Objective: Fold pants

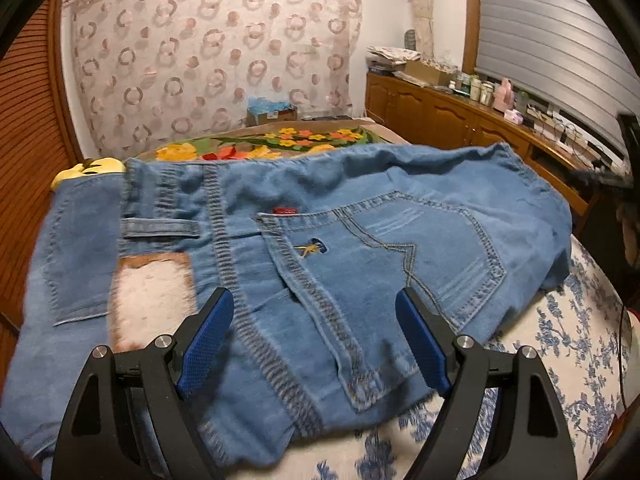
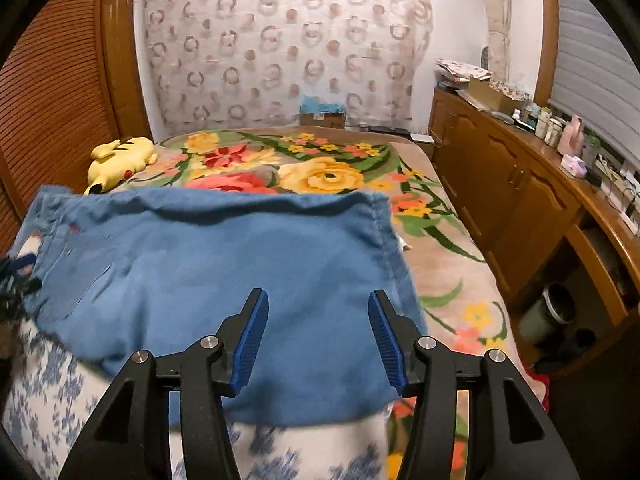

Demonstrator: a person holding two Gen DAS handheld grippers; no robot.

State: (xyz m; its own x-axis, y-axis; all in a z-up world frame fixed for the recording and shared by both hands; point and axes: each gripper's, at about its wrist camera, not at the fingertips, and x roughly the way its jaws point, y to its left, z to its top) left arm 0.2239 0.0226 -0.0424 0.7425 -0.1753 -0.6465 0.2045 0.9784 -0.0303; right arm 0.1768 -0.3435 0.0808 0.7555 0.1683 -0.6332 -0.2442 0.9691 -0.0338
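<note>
While your left gripper (image 1: 316, 312) and right gripper (image 2: 318, 316) hovered wide and empty above the pants (image 1: 320, 240), a shallow pinch could probably have dropped layers.

At twelve o'clock we see a circle-patterned curtain (image 2: 280, 48) behind a floral blanket (image 2: 320, 172), with a yellow plush (image 2: 120, 158) lying at its ten o'clock corner. A cluttered wooden sideboard (image 2: 516, 184) runs along three o'clock under a shutter (image 1: 552, 36). At six o'clock we see a blue-and-white sheet (image 1: 560, 340).
</note>
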